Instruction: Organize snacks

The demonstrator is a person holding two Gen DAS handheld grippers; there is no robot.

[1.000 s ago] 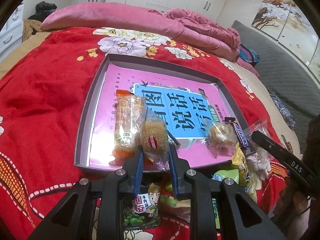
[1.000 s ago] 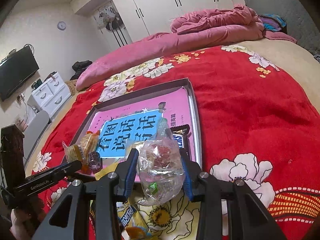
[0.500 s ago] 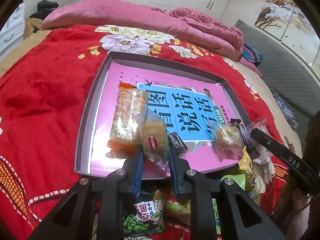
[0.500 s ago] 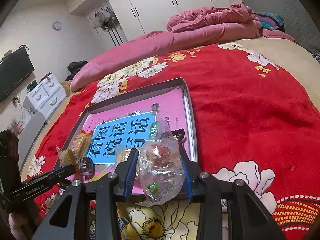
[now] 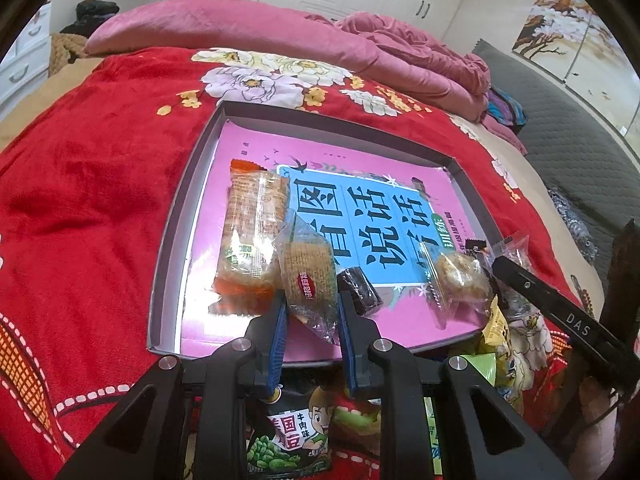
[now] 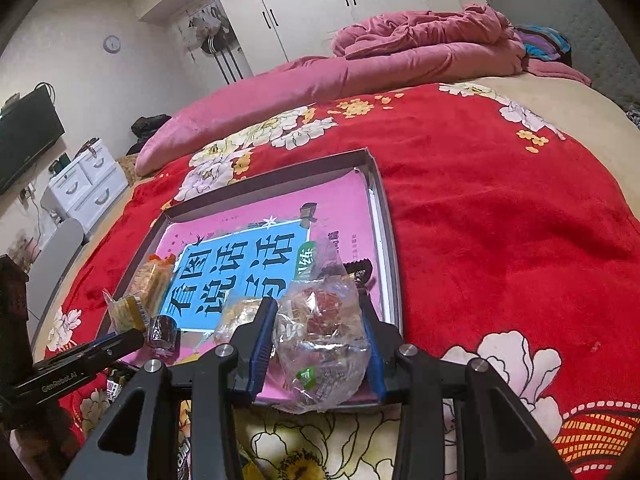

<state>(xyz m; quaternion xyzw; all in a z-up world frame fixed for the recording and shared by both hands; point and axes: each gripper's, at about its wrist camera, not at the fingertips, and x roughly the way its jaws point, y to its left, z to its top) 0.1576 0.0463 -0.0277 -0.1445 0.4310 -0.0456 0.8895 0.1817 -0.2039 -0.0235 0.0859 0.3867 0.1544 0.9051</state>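
A grey tray (image 5: pixel 168 240) lined with a pink and blue book cover lies on the red bed. My left gripper (image 5: pixel 311 312) is shut on a clear-wrapped square biscuit (image 5: pixel 310 272) over the tray's near edge. An orange cracker pack (image 5: pixel 250 240), a dark wrapped sweet (image 5: pixel 358 288) and a pale puffed snack (image 5: pixel 460 274) lie in the tray. My right gripper (image 6: pixel 318 320) is shut on a clear bag of reddish snacks (image 6: pixel 320 340) above the tray's near right corner (image 6: pixel 394 320).
A green bean snack packet (image 5: pixel 290 436) and yellow and green packets (image 5: pixel 496 344) lie on the blanket in front of the tray. A pink quilt (image 5: pixel 240 36) is piled behind. White drawers (image 6: pixel 86 184) stand beside the bed.
Both grippers have moved forward over the tray's near edge, each still holding its snack. The snacks in the tray have not moved.
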